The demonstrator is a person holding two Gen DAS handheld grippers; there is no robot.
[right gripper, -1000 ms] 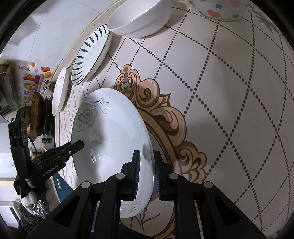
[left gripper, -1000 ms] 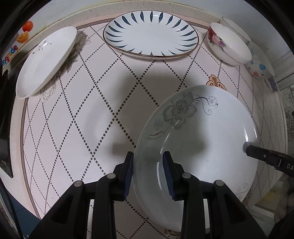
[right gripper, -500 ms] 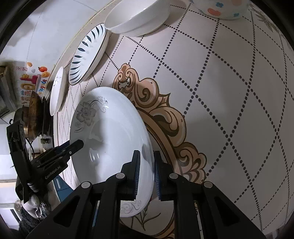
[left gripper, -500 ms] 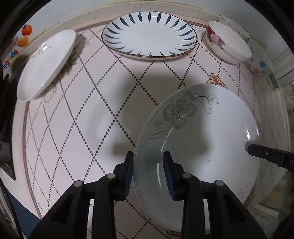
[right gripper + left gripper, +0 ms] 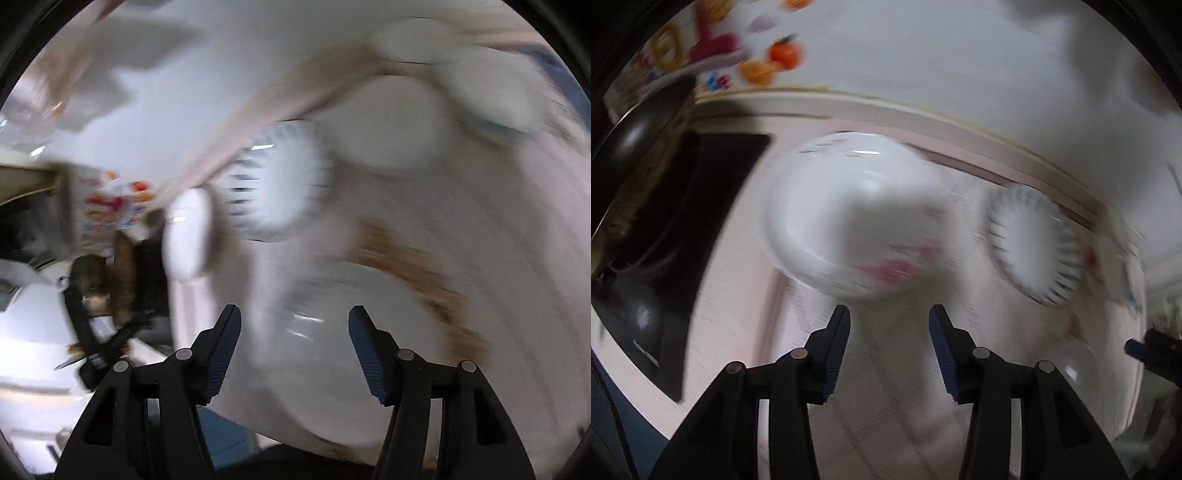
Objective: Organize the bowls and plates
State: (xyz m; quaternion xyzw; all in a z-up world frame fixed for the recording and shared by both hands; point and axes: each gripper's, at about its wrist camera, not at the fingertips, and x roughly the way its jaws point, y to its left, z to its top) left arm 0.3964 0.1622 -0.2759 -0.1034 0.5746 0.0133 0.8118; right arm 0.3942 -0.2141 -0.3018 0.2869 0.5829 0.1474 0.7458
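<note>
Both views are blurred by motion. My left gripper (image 5: 889, 317) is open and empty, above the tiled counter. A plain white plate (image 5: 849, 214) lies just ahead of it, and the blue-striped plate (image 5: 1034, 247) lies to its right. My right gripper (image 5: 294, 321) is open and empty. The grey-flower plate (image 5: 332, 354) lies on the counter under and between its fingers. The blue-striped plate (image 5: 277, 184) and the plain white plate (image 5: 188, 232) show farther off, and a white bowl (image 5: 391, 122) stands at the upper right.
A black stove top (image 5: 683, 221) with a dark pan borders the counter on the left. The white wall (image 5: 923, 55) with fruit stickers stands behind the plates. The right gripper's tip (image 5: 1156, 350) shows at the far right of the left wrist view.
Both grippers have let go of the grey-flower plate and opened. The left gripper has swung left toward the plain white plate; the right gripper has pulled back and tilted up.
</note>
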